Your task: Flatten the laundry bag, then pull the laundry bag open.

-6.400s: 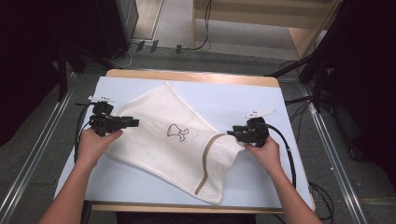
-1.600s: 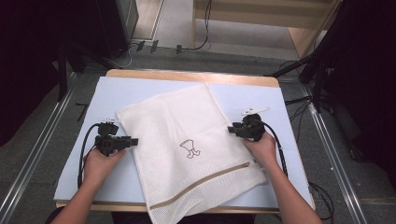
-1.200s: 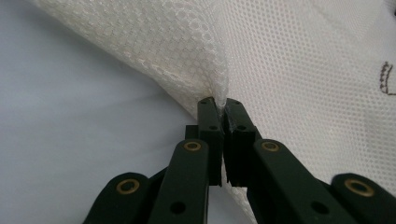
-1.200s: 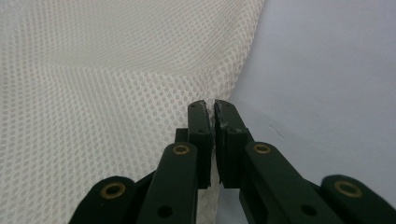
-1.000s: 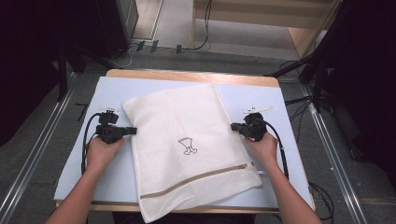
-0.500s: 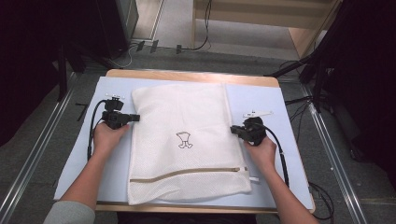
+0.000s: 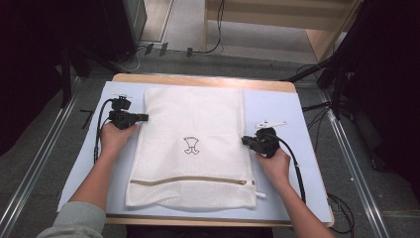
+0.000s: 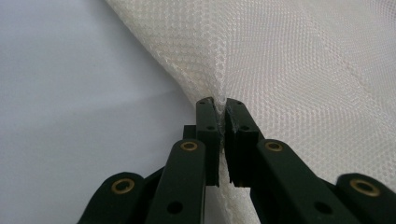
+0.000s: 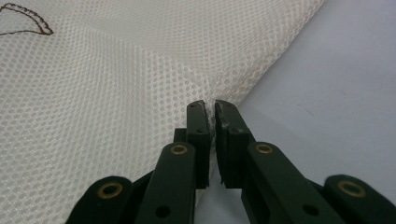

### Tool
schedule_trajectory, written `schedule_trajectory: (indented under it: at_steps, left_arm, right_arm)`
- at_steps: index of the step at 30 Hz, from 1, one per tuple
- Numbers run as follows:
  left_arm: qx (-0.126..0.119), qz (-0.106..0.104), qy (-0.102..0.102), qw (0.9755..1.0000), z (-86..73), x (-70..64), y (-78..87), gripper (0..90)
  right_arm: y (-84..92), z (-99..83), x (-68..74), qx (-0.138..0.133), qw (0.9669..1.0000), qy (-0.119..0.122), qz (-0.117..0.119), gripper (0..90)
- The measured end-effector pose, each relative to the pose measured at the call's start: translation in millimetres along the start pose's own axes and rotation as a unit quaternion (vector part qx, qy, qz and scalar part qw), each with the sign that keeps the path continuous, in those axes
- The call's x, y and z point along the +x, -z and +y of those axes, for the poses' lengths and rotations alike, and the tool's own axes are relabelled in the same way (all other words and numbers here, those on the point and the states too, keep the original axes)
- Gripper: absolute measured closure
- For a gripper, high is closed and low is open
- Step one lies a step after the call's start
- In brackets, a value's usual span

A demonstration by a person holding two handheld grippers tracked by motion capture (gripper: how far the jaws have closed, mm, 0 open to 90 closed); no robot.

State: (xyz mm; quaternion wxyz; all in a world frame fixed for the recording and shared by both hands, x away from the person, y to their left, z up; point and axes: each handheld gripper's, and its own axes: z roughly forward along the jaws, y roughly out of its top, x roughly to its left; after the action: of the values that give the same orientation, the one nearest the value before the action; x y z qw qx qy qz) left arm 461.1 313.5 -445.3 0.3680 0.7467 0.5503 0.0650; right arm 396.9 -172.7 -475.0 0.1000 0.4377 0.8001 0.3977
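Spreading a white mesh laundry bag [image 7: 193, 148] flat on the pale blue table cover [image 7: 277, 114] appears to be the step in hand, and it is judged nearly done. The bag lies squared in the middle of the table, its tan zipper line [image 7: 188, 180] running left to right near the person's edge and a small brown emblem [image 7: 190, 145] at its centre. The left gripper [image 7: 143, 117] is clamped on the bag's left edge towards the far corner; in the left gripper view a pinch of mesh [image 8: 222, 105] is seen nipped between the nearly closed jaws. The right gripper [image 7: 245, 141] is likewise clenched on the right edge at mid-length, with mesh [image 9: 211, 114] caught between its tips. Next, both edges would probably be let go and the grippers drawn outward, without dragging the cloth askew.
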Motion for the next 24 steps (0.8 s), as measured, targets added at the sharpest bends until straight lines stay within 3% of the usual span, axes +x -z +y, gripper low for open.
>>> schedule_trajectory:
  at_steps: [6, 11, 13, 15, 21, 24]
  left_arm:
    - [-0.002, -0.001, 0.003, 1.0, 2.5, 3.5, -4.1, 84.6]
    - [-0.003, -0.006, -0.003, 1.0, 0.3, 3.6, 0.3, 61.0]
    - [-0.007, -0.009, -0.009, 0.9999, -0.5, 3.0, 4.7, 56.4]
    - [-0.008, -0.017, -0.002, 0.9998, -1.0, 1.3, 9.3, 52.2]
    - [-0.001, -0.023, -0.018, 0.9996, -2.0, -12.3, 22.3, 48.8]
    - [-0.006, -0.033, -0.034, 0.9989, -2.5, -26.3, 32.1, 49.0]
  right_arm:
    - [-5.9, -0.1, -2.0, -0.004, 1.0, 0.002, -0.005, 86.1]
    - [-3.9, -0.3, -5.0, -0.006, 1.0, -0.003, 0.002, 76.9]
    - [-1.9, -0.2, -5.0, -0.006, 1.0, 0.0, 0.004, 72.5]
    - [1.4, 0.2, -4.5, -0.008, 0.9999, 0.014, -0.001, 68.3]
    - [16.5, 2.6, -3.7, -0.025, 0.9996, -0.002, 0.016, 65.1]
    - [22.0, 1.6, -1.0, -0.028, 0.9993, -0.006, 0.024, 64.5]
